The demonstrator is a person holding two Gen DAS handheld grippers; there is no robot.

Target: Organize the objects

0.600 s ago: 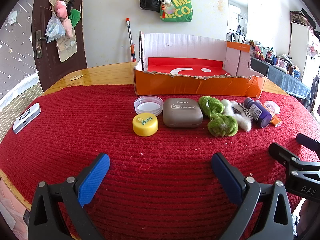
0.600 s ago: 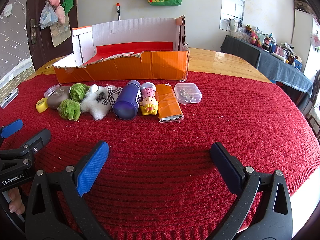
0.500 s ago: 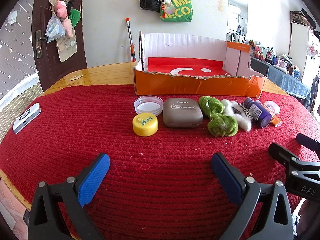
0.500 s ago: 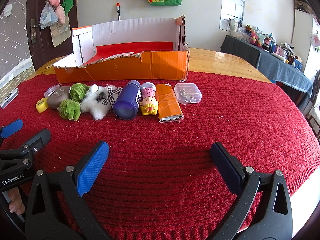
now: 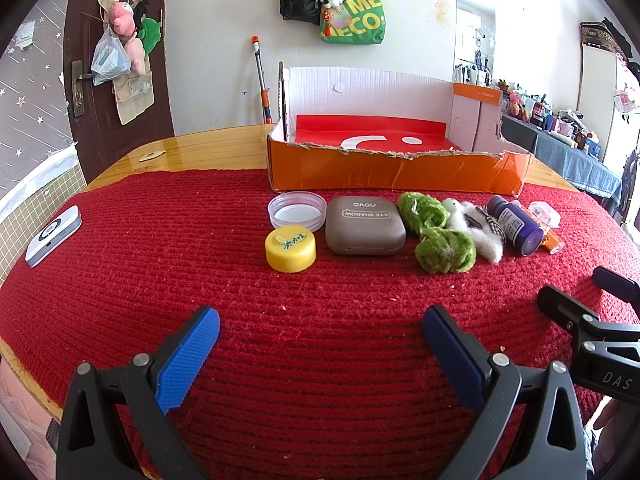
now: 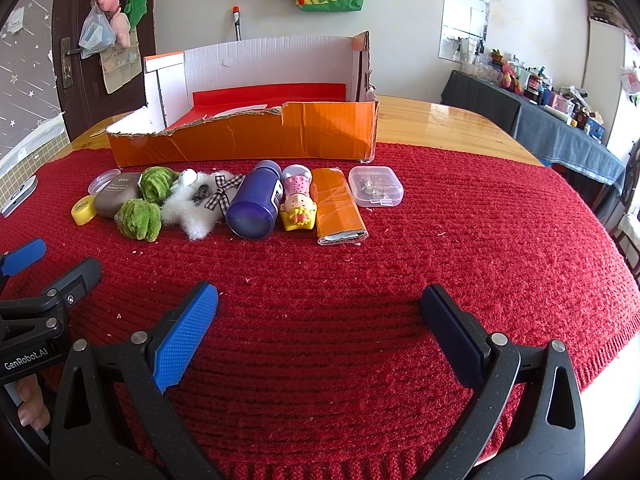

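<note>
Red knit cloth [image 5: 160, 264], row of small items in front of orange box [image 5: 400, 172]; nothing picked yet.

Left gripper [image 5: 320, 344] and right gripper [image 6: 318, 322] both hover low over bare cloth, jaws spread wide, empty. Row runs from yellow cap [image 5: 290, 249] and eye-shadow case [image 5: 364, 226] through green pompoms [image 5: 444, 249] to purple bottle [image 6: 254, 206], doll [image 6: 298, 202], orange packet [image 6: 338, 208], clear case [image 6: 375, 187]. Judgement: take end items first, each gripper its near side. Bottle lies on its side and may roll; close across its body, lift clear of the torn box wall.
</note>
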